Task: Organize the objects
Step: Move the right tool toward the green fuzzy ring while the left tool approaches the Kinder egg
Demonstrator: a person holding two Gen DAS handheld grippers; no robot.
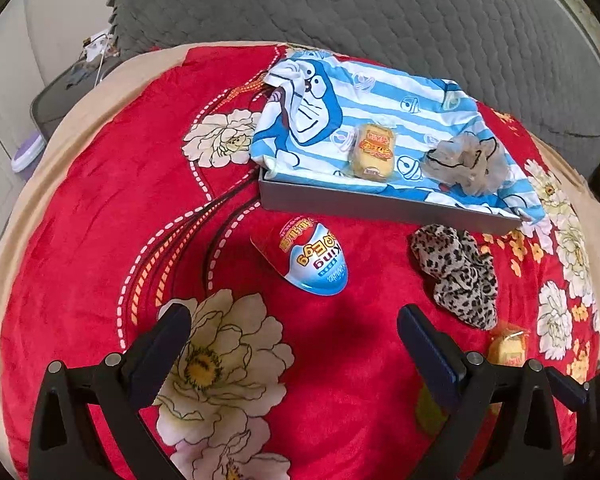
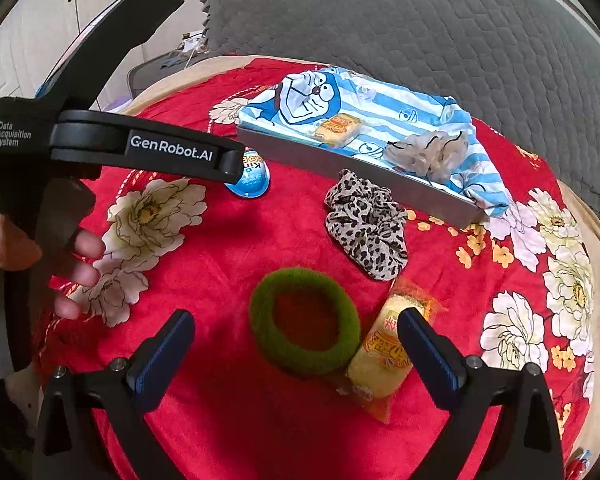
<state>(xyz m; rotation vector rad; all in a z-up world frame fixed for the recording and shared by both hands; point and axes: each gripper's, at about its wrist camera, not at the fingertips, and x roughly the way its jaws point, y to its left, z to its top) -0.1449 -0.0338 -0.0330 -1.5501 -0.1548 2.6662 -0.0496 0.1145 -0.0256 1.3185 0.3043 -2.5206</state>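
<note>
Green hair ring: sitting between the right gripper's wide-open jaws, untouched.
Yellow snack packet: lying partly behind the right fingertip.
Left gripper: hovering wide open, gripping nothing.
Toy egg: lying half hidden by the left gripper's body.
Grey tray: holding a striped cloth, second packet.

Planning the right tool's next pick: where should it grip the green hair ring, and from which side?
Pinch the near arc of the green hair ring, coming straight down, one finger in its open centre and one outside. It lies flat on the red blanket, and its right edge touches the snack cake, so avoid that side.
</note>
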